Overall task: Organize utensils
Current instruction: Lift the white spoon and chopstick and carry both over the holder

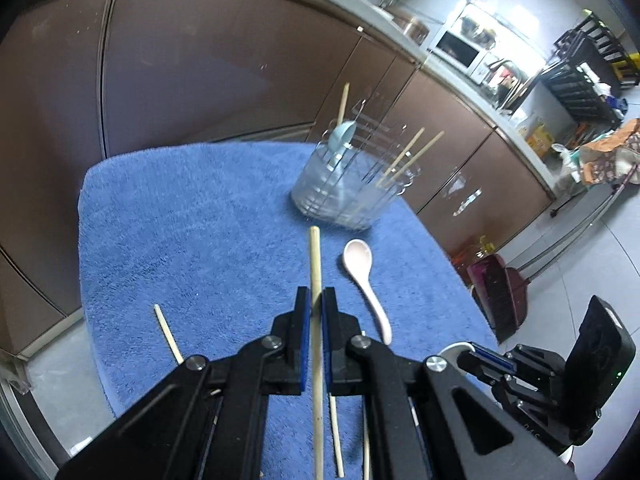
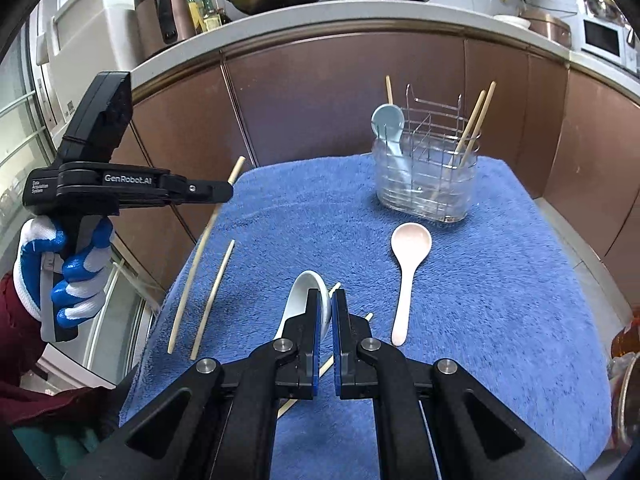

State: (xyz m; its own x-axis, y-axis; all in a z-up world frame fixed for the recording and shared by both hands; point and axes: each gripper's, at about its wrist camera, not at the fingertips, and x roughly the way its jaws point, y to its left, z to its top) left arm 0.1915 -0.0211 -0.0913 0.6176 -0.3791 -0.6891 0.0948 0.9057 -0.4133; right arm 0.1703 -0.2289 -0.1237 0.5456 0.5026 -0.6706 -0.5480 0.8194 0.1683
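Left tongs (image 1: 316, 300) pinch a pale wooden chopstick (image 1: 314, 256), right tongs (image 2: 331, 300) a white ceramic spoon (image 2: 302, 294); next, judging by the task, both need lowering into the clear wire-lined holder (image 2: 426, 176).

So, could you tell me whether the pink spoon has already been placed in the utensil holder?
No, the pink spoon lies flat on the blue towel, in front of the utensil holder.

Blue fuzzy towel (image 2: 500, 300); pink spoon (image 2: 409, 268); white spoon (image 2: 298, 296); pale-blue spoon (image 2: 387, 120); tan chopstick (image 1: 315, 264); brown cabinets (image 2: 328, 100)
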